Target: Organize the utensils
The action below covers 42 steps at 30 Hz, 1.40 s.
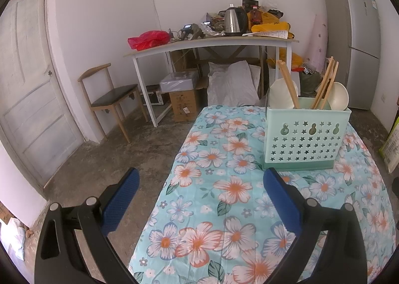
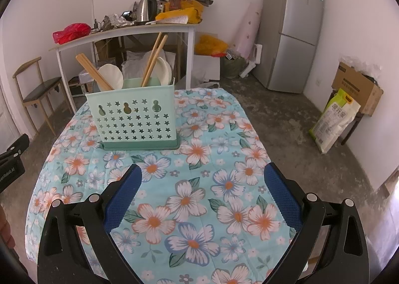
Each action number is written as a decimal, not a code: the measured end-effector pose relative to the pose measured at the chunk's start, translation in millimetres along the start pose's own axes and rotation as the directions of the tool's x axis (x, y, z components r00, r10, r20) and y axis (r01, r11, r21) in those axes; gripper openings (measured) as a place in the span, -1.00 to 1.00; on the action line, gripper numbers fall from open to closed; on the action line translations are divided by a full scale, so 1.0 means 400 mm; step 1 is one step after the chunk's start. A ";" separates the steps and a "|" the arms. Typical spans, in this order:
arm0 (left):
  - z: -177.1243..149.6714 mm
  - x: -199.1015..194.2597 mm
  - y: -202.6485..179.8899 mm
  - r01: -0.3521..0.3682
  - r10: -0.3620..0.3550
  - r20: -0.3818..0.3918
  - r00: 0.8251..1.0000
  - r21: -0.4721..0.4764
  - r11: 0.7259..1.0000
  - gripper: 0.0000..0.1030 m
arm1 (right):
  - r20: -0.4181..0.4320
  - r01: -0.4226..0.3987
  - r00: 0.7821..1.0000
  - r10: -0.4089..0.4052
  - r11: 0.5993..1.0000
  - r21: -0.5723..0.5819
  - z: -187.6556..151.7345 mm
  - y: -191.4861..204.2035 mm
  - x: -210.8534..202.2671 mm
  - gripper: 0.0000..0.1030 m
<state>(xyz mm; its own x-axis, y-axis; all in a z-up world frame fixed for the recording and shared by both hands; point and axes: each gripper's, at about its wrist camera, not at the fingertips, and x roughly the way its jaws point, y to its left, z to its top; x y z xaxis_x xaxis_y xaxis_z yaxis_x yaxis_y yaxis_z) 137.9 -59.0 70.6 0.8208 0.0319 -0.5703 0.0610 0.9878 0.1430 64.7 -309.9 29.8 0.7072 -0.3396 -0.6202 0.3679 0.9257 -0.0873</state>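
A mint-green utensil holder with star cut-outs stands on the floral tablecloth; it also shows in the right wrist view. Wooden chopsticks and cream spoons stick up out of it. My left gripper is open and empty, hovering over the table's left edge, short of the holder. My right gripper is open and empty above the cloth, in front of the holder. The left gripper's body shows at the left edge of the right wrist view.
A white side table loaded with a kettle and bags stands behind. A wooden chair and door are left. A grey fridge, a cardboard box and a rice bag are right.
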 end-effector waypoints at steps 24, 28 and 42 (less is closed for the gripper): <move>0.000 0.002 0.000 0.004 -0.004 -0.001 1.000 -0.002 1.000 0.89 | 0.006 0.007 1.000 -0.007 1.000 -0.004 0.015 0.006 -0.008 0.83; 0.000 0.001 -0.001 0.003 -0.003 -0.001 1.000 -0.002 1.000 0.89 | 0.006 0.006 1.000 -0.006 1.000 -0.004 0.018 0.005 -0.007 0.83; 0.002 0.000 -0.002 0.004 -0.004 -0.001 1.000 -0.002 1.000 0.89 | 0.007 0.007 1.000 -0.007 1.000 -0.004 0.018 0.003 -0.005 0.83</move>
<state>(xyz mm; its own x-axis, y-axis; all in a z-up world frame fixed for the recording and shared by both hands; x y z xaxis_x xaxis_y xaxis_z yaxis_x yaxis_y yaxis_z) 138.2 -60.0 71.1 0.8201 0.0277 -0.5715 0.0638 0.9882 0.1393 68.1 -309.2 36.7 0.7089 -0.3471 -0.6140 0.3701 0.9241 -0.0950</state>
